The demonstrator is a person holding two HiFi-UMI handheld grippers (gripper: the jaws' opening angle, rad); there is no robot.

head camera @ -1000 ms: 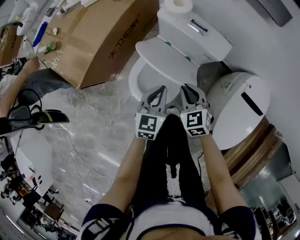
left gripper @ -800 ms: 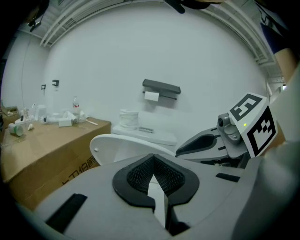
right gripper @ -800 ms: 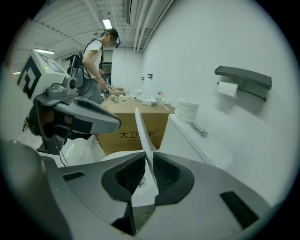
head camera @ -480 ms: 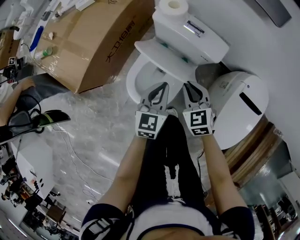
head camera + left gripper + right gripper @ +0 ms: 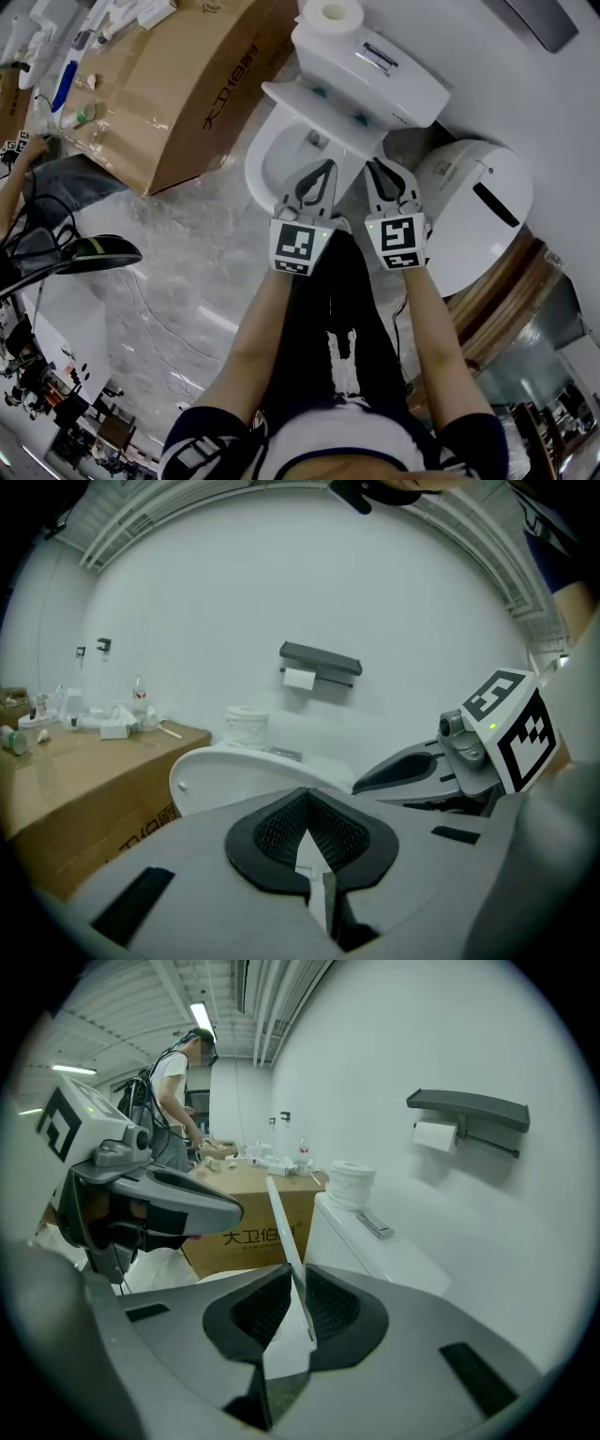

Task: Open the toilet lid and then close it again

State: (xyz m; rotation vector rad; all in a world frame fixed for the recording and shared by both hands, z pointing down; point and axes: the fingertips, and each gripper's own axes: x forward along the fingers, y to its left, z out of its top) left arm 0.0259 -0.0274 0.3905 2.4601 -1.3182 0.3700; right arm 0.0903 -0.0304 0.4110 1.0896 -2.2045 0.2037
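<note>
Pinching the edge of one toilet lid (image 5: 323,111): right gripper (image 5: 379,169) jaws; left gripper (image 5: 322,169) jaws closed.

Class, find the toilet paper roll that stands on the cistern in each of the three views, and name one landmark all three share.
Head view: the toilet paper roll is at the top edge, just right of middle, on the cistern.
Left gripper view: the roll is left of centre, at mid-height.
Right gripper view: the roll is just right of centre, at mid-height.
Shared landmark: the cardboard box, left of the roll in every view.
</note>
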